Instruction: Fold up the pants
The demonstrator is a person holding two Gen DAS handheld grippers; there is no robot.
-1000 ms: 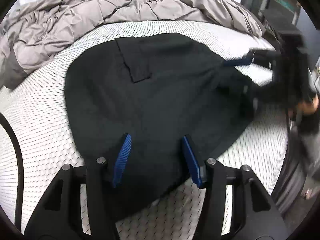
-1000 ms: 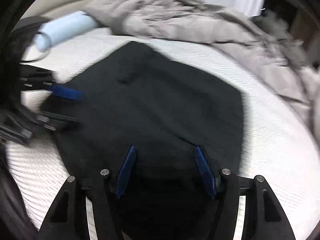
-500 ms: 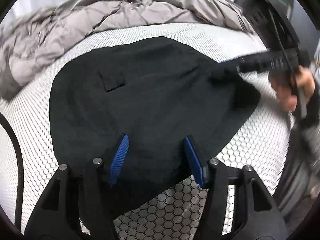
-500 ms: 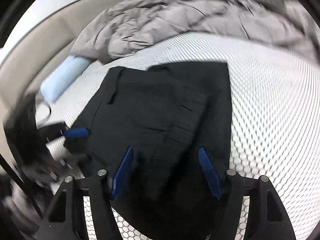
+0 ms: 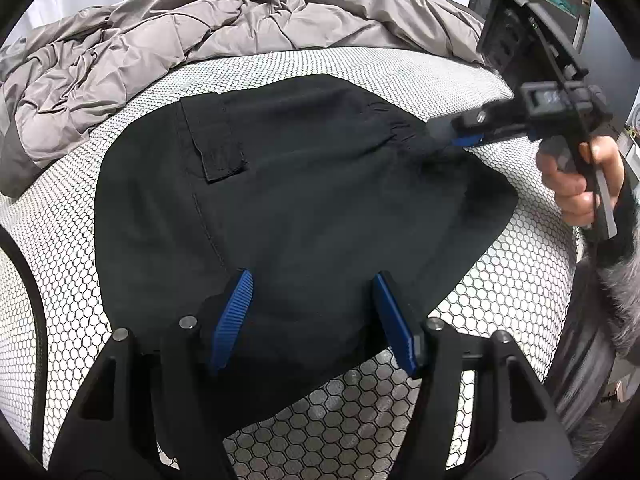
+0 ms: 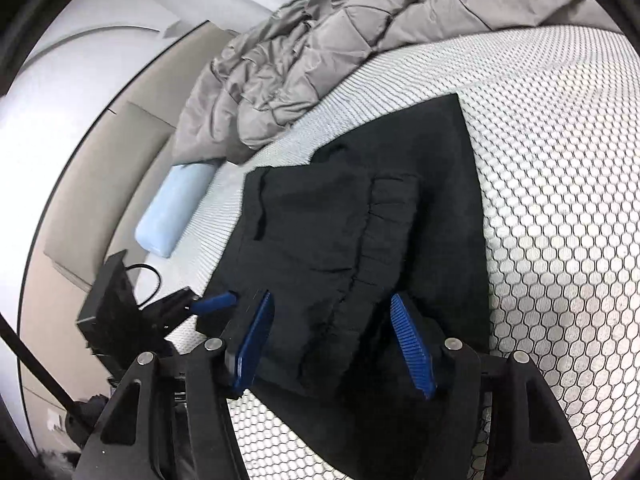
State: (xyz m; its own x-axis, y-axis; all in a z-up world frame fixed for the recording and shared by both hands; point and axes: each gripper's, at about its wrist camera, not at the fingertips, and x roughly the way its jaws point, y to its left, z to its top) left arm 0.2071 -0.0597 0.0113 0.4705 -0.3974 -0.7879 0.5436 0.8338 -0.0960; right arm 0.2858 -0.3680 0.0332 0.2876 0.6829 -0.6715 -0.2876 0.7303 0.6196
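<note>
Lying folded, pants [image 5: 304, 208] run lengthwise between both grippers.

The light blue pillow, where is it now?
In the right wrist view the light blue pillow lies on the left, between the grey comforter and the black pants.

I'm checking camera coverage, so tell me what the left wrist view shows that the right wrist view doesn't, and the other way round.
Only the left wrist view shows the person's hand gripping the right tool, plus the pants' flap pocket.

Only the right wrist view shows the light blue pillow, the beige headboard, and the pants' gathered waistband.

Both show the black pants lying folded on the honeycomb-patterned mattress, the grey comforter behind them, and the left tool.
</note>
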